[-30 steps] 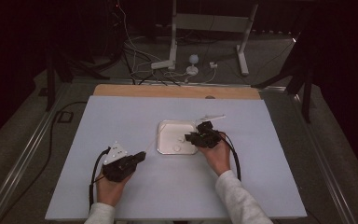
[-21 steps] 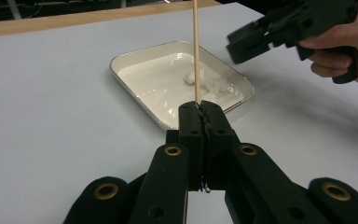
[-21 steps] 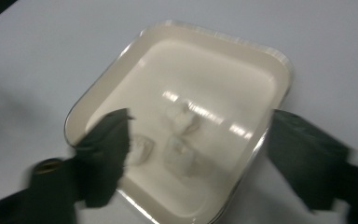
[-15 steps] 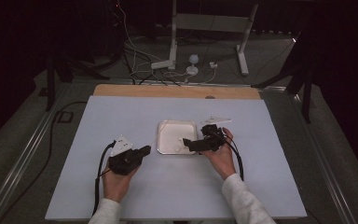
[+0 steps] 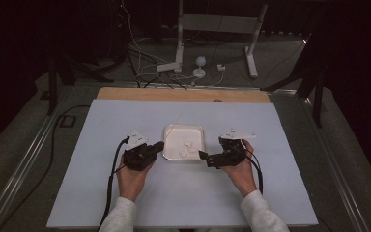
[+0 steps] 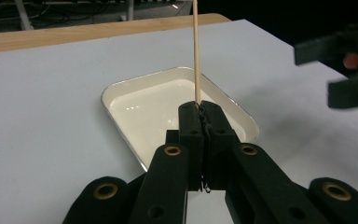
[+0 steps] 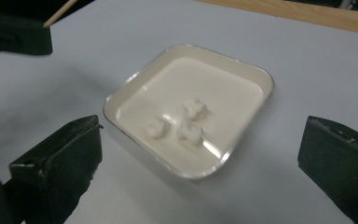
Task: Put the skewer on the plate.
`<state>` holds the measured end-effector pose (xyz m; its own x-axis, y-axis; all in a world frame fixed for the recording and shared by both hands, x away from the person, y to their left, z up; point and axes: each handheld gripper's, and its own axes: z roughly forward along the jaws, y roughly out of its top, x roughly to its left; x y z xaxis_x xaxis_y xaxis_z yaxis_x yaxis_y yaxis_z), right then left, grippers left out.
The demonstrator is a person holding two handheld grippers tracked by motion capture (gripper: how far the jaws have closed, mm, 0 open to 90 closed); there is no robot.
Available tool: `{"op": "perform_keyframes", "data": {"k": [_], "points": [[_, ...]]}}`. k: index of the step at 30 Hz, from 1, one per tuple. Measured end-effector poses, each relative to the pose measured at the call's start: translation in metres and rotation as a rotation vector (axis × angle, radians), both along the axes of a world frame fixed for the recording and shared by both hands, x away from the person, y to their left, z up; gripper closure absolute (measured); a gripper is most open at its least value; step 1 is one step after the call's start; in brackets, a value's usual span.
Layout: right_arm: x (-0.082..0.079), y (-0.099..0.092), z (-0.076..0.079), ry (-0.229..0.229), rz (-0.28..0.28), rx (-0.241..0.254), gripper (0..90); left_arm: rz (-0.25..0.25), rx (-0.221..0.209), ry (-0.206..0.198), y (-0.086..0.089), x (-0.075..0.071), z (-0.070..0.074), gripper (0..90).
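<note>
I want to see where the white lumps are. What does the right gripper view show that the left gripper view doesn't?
The right gripper view shows three small white lumps in the tray and its own tool with jaws wide apart and nothing between them. The left gripper view shows the left tool shut on a thin wooden stick that stands upright. Both show the shallow white tray on the pale blue table.
</note>
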<state>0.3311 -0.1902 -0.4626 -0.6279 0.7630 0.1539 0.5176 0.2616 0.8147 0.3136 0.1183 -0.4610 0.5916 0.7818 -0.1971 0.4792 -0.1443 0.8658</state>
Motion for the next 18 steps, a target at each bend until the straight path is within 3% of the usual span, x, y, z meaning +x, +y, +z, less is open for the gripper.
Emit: {"op": "perform_keyframes", "data": {"k": [11, 18], "points": [[-0.024, -0.034, -0.005, -0.027, -0.041, 0.016, 0.0, 0.036, 0.034, 0.038, -0.02, 0.019, -0.011, 89.0], [-0.033, -0.051, -0.009, -0.017, -0.071, 0.043, 0.0, 0.086, 0.049, 0.052, -0.026, 0.027, -0.02, 89.0]]}}
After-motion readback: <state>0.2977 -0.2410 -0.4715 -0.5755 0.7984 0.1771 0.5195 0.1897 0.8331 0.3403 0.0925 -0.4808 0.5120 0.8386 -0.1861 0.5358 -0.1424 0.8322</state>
